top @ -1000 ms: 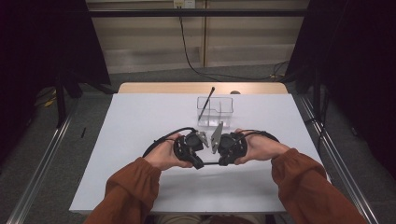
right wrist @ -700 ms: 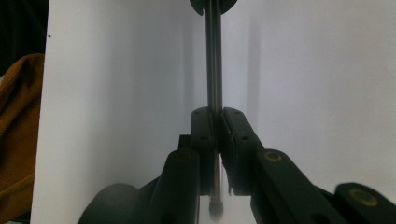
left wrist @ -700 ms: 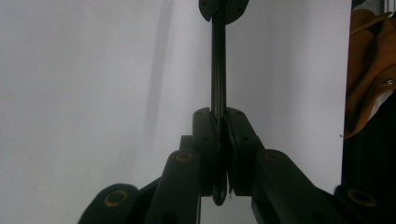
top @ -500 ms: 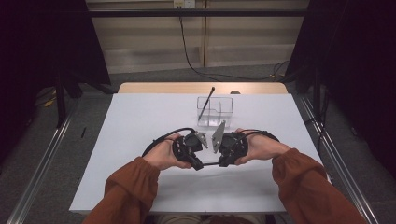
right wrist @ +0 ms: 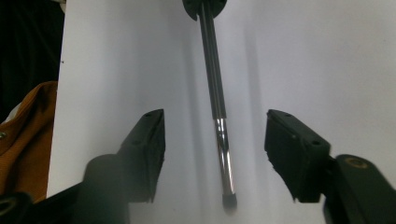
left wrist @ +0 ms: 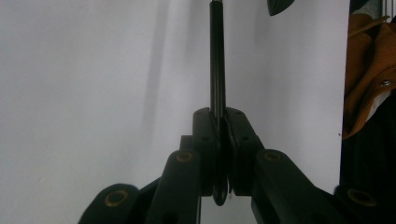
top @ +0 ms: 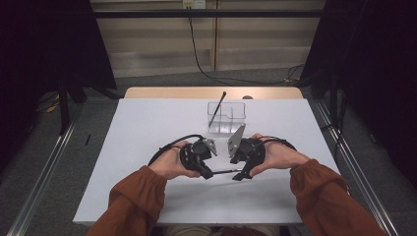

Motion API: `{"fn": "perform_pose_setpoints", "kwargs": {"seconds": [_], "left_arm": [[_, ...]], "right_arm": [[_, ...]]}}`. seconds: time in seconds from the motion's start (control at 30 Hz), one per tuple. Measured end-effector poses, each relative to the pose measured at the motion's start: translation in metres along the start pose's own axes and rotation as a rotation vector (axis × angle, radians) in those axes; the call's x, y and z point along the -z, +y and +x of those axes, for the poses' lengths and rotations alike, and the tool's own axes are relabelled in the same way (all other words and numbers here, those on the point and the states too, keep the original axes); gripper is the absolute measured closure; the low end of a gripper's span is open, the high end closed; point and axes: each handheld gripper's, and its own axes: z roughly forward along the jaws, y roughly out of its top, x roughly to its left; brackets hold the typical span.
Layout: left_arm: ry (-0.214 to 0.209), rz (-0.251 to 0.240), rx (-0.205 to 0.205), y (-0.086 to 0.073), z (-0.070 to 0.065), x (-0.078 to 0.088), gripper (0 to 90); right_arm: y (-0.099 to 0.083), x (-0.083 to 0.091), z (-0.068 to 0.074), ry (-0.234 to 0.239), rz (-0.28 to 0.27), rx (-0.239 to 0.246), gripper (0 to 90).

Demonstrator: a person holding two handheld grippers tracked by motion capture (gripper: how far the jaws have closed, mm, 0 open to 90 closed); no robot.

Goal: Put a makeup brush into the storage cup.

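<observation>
A thin black pen (top: 223, 171) with a silvery end lies level just above the white table (top: 147, 123), between my two grippers, which face each other. My left gripper (left wrist: 218, 116) is shut on one end of the pen (left wrist: 216, 60); in the high view it (top: 209, 173) sits left of centre. My right gripper (right wrist: 215, 126) has just been opening. Its pads stand apart on either side of the pen's silvery end (right wrist: 223, 154) and do not touch it. In the high view the right gripper (top: 238, 174) is close to the left one.
A clear plastic holder with compartments (top: 233, 117) stands behind the grippers, with a second dark pen (top: 216, 109) leaning in it. A wooden strip (top: 211, 92) runs along the table's far edge. Orange sleeves (top: 324, 191) come in from below.
Both hands have kept their place. The right gripper's jaws look slightly wider around the pen's end than in the earlier frames.
</observation>
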Motion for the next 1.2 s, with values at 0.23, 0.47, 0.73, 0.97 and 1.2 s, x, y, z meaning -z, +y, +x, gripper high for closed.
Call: {"fn": "perform_pose_setpoints", "kwargs": {"seconds": [0.23,0.47,0.73,0.97,1.2], "left_arm": [[0.017,-0.015,0.021,-0.010,0.002,0.006,83.9],[0.011,-0.032,0.056,-0.025,0.003,0.009,83.9],[0.022,-0.069,0.080,-0.038,0.003,0.012,83.9],[0.028,-0.104,0.105,-0.046,0.001,0.015,83.9],[0.042,-0.142,0.129,-0.059,0.001,0.015,83.9]], "right_arm": [[-0.009,0.006,0.000,-0.021,-0.032,-0.038,27.1],[-0.018,0.010,0.001,-0.045,-0.064,-0.069,22.1],[-0.026,0.009,0.003,-0.048,-0.086,-0.083,18.7],[-0.034,0.011,0.004,-0.058,-0.105,-0.110,14.5],[-0.044,0.015,0.005,-0.086,-0.147,-0.152,11.0]]}}
